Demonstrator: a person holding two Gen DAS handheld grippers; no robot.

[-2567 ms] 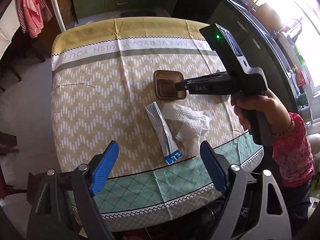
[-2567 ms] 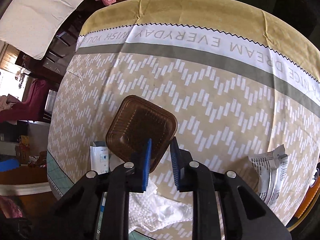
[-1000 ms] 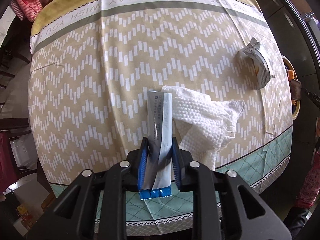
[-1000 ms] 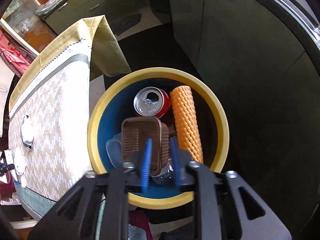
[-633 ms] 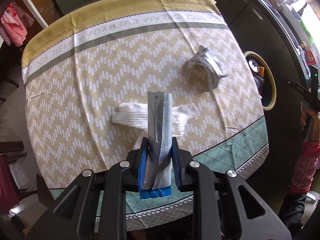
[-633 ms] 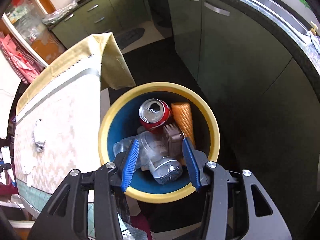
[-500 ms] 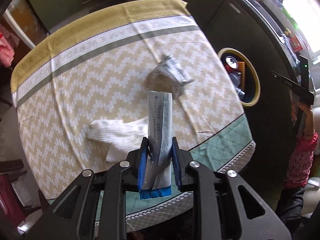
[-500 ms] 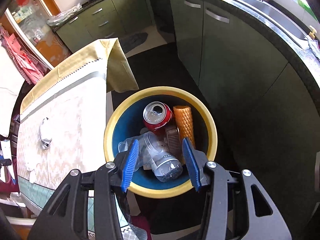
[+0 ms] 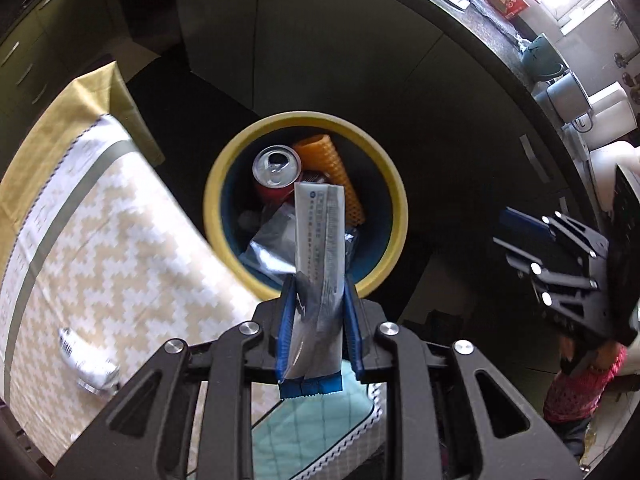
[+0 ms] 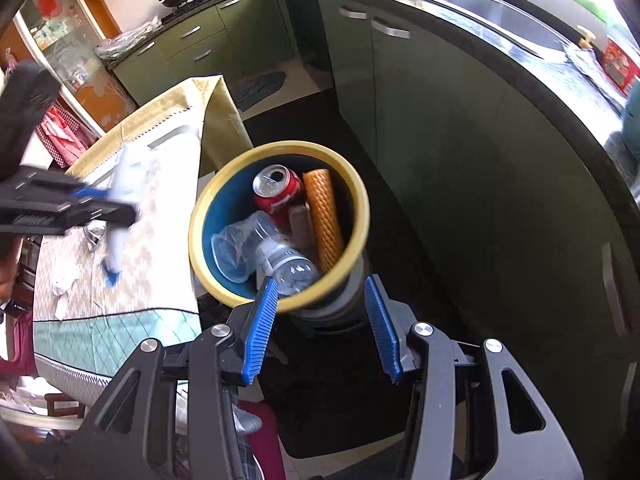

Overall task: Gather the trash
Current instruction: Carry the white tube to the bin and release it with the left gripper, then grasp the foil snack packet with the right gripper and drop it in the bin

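**Left wrist view: a silver packet over the bin**

Left wrist view, close up: the left tongs (image 9: 318, 332) are pinching a long silver packet (image 9: 320, 264). The packet is flat and shiny, with small print down its front and a blue strip at its bottom end. It stands up between the two blue pads and its top end hangs in front of the open trash bin (image 9: 394, 184). The blue strip sticks out below the pads.

Behind the packet is the bin. It is round, with a yellow rim and a blue inside. In it lie a red soda can (image 9: 276, 172) with its silver top facing up, an orange bumpy roll (image 9: 334, 168), and a crinkly silver wrapper (image 9: 272, 244).

To the left is the tabletop (image 9: 132, 248), covered with a tan and white zigzag cloth. A small crumpled wrapper (image 9: 86, 360) lies on it, blurry. Far to the right, the right tongs (image 9: 556, 256) show from the side.

In the right wrist view, the right tongs (image 10: 322, 326) are spread wide and hold nothing. Just past them is the same bin (image 10: 362, 200). Here you can also see a clear plastic bottle (image 10: 286, 260) and a clear plastic cup (image 10: 240, 244) in it, next to the can (image 10: 278, 190) and the orange roll (image 10: 324, 216). Green kitchen cupboards (image 10: 440, 92) stand behind.
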